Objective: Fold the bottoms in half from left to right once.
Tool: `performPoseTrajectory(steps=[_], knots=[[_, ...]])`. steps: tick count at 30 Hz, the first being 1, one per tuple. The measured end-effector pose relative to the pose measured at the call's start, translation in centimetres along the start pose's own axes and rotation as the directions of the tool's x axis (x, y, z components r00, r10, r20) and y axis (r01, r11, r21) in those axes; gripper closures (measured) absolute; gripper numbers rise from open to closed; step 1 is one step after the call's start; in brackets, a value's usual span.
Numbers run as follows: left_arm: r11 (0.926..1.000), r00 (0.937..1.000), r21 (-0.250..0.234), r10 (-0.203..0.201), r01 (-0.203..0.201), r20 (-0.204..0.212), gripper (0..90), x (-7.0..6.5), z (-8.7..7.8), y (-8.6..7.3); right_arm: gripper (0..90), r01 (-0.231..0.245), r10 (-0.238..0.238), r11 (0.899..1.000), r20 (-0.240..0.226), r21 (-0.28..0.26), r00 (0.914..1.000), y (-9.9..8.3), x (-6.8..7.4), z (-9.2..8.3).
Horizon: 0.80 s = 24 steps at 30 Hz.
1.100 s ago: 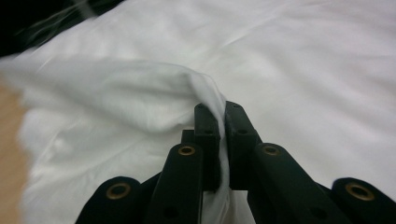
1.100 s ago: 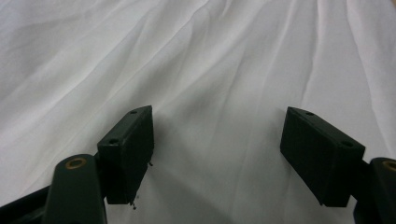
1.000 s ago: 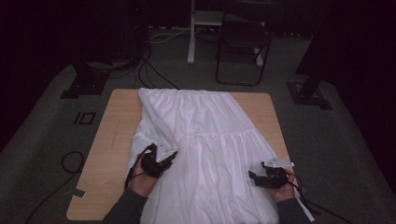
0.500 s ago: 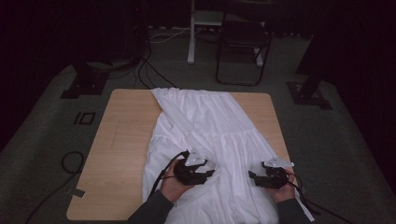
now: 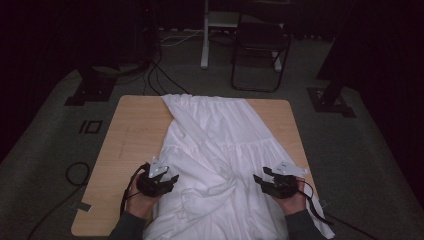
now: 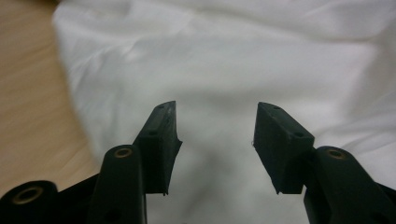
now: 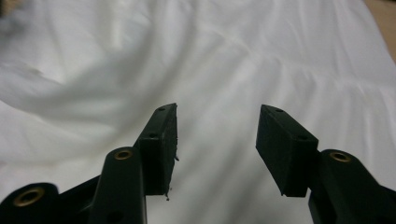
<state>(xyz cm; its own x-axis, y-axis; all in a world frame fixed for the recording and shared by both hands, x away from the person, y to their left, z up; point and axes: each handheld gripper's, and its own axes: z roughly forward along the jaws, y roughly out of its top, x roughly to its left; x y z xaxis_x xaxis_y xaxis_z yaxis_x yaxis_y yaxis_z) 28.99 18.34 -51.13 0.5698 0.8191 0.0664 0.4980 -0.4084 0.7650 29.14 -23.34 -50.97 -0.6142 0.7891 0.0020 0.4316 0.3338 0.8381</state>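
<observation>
A white gathered garment [image 5: 220, 135] lies spread along the wooden table [image 5: 130, 140], bunched into a fold near its lower middle [image 5: 215, 187]. My left gripper [image 5: 171, 180] hovers at the garment's left edge, pointing right. Its jaws have just been opening, and in the left gripper view [image 6: 215, 133] they stand apart over bare cloth [image 6: 224, 65], with nothing between them. My right gripper [image 5: 258, 179] points left over the garment's right side. Its jaws have just been closing but still stand apart [image 7: 215, 135] above the cloth [image 7: 224, 56], gripping nothing.
Bare wood shows to the left of the garment [image 6: 28, 93] and at the table's far right corner [image 5: 280, 115]. Beyond the table are a dark folding chair [image 5: 260, 45], stand bases [image 5: 92, 87] and cables on the grey floor [image 5: 75, 172].
The left hand swung right across the cloth, then came back to its left edge, and its jaws opened. The garment's lower left now lies bunched toward the middle. The right jaws narrowed.
</observation>
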Motion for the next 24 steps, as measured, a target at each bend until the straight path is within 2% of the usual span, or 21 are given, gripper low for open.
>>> performPoseTrajectory(steps=[3,10,14,18,20,21,22,23,24], knots=[[0.9995,0.9991,0.019,-0.026,0.026,-0.034,48.4,0.9,0.2,-1.1,46.1,0.027,-0.027,1.000,-0.028,-0.007,0.9992,1.6,1.4,0.8],[0.9941,0.9933,0.053,-0.090,0.094,-0.072,45.0,2.4,1.1,-2.6,43.1,0.062,-0.064,0.998,-0.097,-0.026,0.9932,4.1,4.0,3.3],[0.9908,0.9914,0.081,-0.101,0.108,-0.083,40.4,2.5,1.8,-3.0,39.7,0.076,-0.077,0.997,-0.104,-0.009,0.9916,4.5,4.9,4.6],[0.9875,0.9910,0.099,-0.117,0.123,-0.066,39.7,2.5,2.4,-3.4,40.9,0.078,-0.072,0.996,-0.102,0.049,0.9922,3.8,5.1,6.1],[0.9857,0.9914,0.108,-0.127,0.130,-0.031,42.3,2.4,2.9,-3.6,48.3,0.078,-0.069,0.994,-0.128,0.071,0.9894,3.3,5.0,6.4],[0.9880,0.9934,0.105,-0.111,0.114,-0.026,44.1,2.3,2.9,-3.6,60.8,0.077,-0.064,0.994,-0.147,0.082,0.9870,3.0,4.9,6.5],[0.9895,0.9954,0.108,-0.095,0.096,-0.009,53.8,2.3,2.9,-3.5,73.5,0.078,-0.063,0.993,-0.168,0.083,0.9838,2.8,4.8,6.5],[0.9889,0.9940,0.104,-0.108,0.107,0.013,69.9,2.3,2.7,-3.4,82.9,0.076,-0.061,0.994,-0.181,0.077,0.9816,2.6,4.7,6.4],[0.9884,0.9918,0.088,-0.126,0.123,0.024,80.9,2.5,2.5,-3.3,88.4,0.074,-0.060,0.995,-0.183,0.071,0.9812,2.6,4.5,6.3]])
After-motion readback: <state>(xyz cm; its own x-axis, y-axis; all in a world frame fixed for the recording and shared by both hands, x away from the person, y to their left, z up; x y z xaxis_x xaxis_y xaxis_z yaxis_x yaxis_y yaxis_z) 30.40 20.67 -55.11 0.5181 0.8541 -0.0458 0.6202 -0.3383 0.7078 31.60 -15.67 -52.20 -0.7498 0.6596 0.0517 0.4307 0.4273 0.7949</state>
